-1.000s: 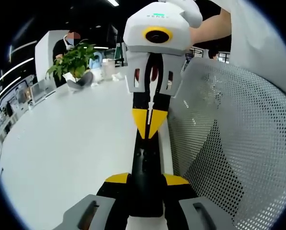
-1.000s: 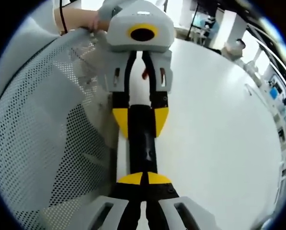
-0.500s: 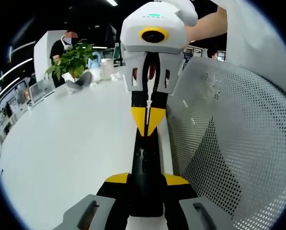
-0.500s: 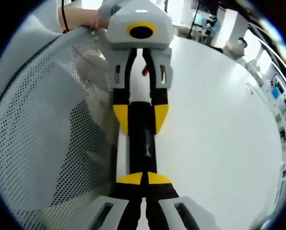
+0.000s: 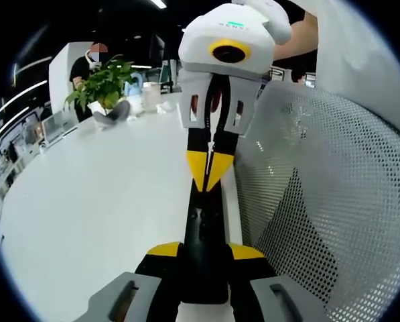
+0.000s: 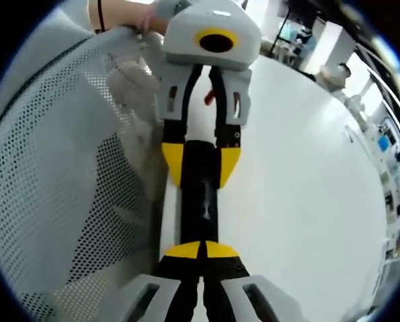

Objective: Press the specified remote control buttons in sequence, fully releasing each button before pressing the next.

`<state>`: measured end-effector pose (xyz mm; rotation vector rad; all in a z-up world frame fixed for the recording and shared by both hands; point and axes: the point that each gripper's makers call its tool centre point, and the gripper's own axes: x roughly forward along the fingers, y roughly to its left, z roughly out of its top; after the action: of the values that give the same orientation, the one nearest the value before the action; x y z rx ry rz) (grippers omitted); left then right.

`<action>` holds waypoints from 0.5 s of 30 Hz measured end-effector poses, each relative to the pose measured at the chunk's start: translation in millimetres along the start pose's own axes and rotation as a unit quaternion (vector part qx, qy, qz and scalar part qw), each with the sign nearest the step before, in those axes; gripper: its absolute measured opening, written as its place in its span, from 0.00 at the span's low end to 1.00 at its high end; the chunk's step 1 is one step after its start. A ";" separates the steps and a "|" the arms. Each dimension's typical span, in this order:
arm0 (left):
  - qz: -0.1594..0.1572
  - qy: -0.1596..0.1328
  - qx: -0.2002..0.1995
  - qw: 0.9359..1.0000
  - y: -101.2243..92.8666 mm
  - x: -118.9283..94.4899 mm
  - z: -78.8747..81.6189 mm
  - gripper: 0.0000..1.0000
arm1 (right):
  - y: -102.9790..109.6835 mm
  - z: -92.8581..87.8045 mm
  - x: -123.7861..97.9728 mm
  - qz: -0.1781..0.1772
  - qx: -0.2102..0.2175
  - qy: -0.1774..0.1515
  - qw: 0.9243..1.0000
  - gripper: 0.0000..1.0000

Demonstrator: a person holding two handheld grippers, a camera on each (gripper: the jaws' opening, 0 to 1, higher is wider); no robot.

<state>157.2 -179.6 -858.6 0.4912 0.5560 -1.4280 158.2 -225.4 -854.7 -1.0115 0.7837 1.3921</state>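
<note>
**Remote held at one end, presser closed on its face**

While the left gripper [image 5: 204, 258] clamps the near end of the black remote control [image 5: 204, 231] between its yellow pads, the right gripper [image 6: 201, 249] has its 2 jaws brought together with nothing between them, tips resting on or just above the remote's upper face. I cannot tell from either view whether a button is actually depressed.

Position: remote runs lengthwise between the 2 grippers, above the white table [image 5: 92, 194] and just beside a perforated white chair back [image 5: 334, 201].

Risks, as judged:
- Closed tips could land between buttons or bridge 2 at once, because the button layout is barely legible.
- Incomplete lift-off would break the release rule.
- Downward push could lever the remote in the clamp, since it is held at 1 end.

View differences: left gripper view adds a potted plant [image 5: 102, 84] and a seated person at the table's far end; right gripper view shows the person's hand [image 6: 143, 17] behind the left gripper.
</note>
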 end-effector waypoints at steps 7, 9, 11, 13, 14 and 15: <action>0.000 0.001 0.001 1.000 -0.2 0.2 -0.3 0.25 | -1.1 0.2 -2.0 -0.010 0.027 -0.037 0.999 0.00; 0.000 0.000 0.002 1.000 -0.3 0.1 -0.2 0.25 | 0.1 0.9 -3.0 -0.014 0.034 -0.058 0.998 0.00; 0.000 0.000 0.002 1.000 -0.4 0.0 -0.2 0.25 | 1.6 1.2 -3.4 -0.014 0.045 -0.071 0.996 0.00; 0.001 -0.001 0.002 1.000 -0.5 -0.1 -0.2 0.25 | 1.7 1.1 -3.3 -0.018 0.049 -0.074 0.996 0.00; 0.001 -0.001 0.002 1.000 -0.4 -0.1 -0.1 0.25 | 1.9 1.4 -3.1 -0.018 0.048 -0.073 0.996 0.00; 0.001 -0.001 0.002 1.000 -0.4 0.0 -0.1 0.25 | 2.1 2.3 -3.0 -0.020 0.042 -0.071 0.996 0.00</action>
<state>156.8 -179.6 -858.7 0.4932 0.5520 -1.4279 155.6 -224.7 -851.3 -0.8496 0.7074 1.3681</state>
